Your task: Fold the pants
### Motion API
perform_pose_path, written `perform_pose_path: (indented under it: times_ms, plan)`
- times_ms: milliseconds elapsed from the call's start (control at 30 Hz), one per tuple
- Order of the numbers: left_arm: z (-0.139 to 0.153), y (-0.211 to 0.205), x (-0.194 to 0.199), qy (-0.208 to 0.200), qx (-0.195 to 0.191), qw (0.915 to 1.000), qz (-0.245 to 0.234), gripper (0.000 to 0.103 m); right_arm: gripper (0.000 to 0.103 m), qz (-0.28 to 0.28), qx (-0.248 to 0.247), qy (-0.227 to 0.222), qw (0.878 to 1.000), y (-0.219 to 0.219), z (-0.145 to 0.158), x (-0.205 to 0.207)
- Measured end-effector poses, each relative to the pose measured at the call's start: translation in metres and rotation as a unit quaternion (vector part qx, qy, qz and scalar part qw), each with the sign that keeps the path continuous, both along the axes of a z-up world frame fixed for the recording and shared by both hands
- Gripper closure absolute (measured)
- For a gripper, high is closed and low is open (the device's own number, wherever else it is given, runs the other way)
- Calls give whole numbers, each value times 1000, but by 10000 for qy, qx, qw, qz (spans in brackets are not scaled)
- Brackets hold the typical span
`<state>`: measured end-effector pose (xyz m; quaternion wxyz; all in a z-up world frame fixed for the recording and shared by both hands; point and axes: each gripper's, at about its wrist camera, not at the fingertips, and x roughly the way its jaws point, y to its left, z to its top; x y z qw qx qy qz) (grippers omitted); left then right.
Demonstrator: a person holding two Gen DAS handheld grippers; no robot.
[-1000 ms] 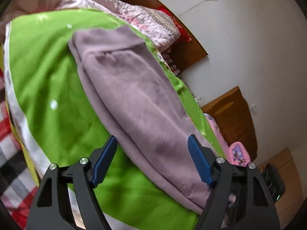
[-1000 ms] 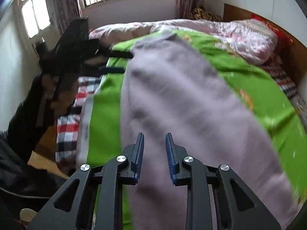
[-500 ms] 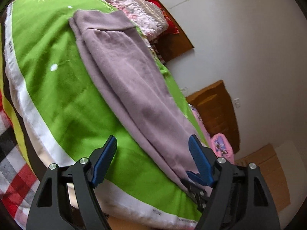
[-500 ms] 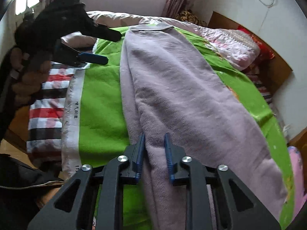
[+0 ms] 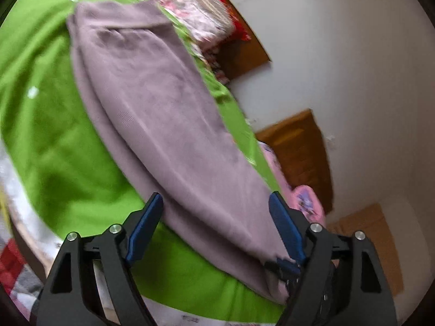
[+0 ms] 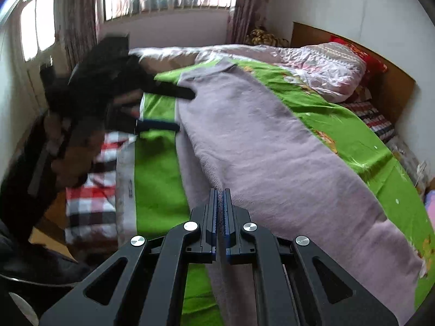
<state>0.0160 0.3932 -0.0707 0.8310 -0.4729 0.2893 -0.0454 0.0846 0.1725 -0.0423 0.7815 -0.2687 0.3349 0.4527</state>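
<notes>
The mauve pants (image 5: pixel 152 114) lie lengthwise on a green sheet (image 5: pixel 54 146), folded leg over leg; they also show in the right wrist view (image 6: pixel 272 146). My left gripper (image 5: pixel 216 217) is open, its jaws wide apart over the pants' near edge. In the right wrist view it (image 6: pixel 174 108) hangs beside the waist end. My right gripper (image 6: pixel 220 201) is shut on the cuff-end edge of the pants, with cloth pinched between the blue pads. The right gripper's tips (image 5: pixel 285 267) show in the left wrist view at the hem.
A pink quilt (image 6: pixel 312 62) is heaped at the far side of the bed near the wooden headboard (image 6: pixel 394 87). A red checked blanket (image 6: pixel 92 190) hangs off the left edge. A wooden cabinet (image 5: pixel 299 157) and pink items (image 5: pixel 307 203) stand by the wall.
My right gripper has closed fully on the pants' edge. My left gripper has come down closer to the pants and stayed open.
</notes>
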Motion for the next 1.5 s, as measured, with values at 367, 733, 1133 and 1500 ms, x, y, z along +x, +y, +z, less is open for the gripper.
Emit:
perform_pose_path:
  times_ms: [367, 733, 1133, 1500]
  plan:
    - [41, -14, 14, -173, 1058, 9942, 30, 23, 98, 22, 383, -50, 9992, -12, 12, -11]
    - [27, -2, 12, 412, 1264, 9908, 259, 24, 94, -55, 95, -191, 9998, 0, 0, -13]
    - [32, -30, -20, -147, 421, 9977, -512, 21, 75, 274, -542, -273, 9978, 24, -22, -2]
    - [25, -52, -15, -318, -12, 9934, -1100, 20, 82, 166, 99, 848, 9962, 7, -14, 28]
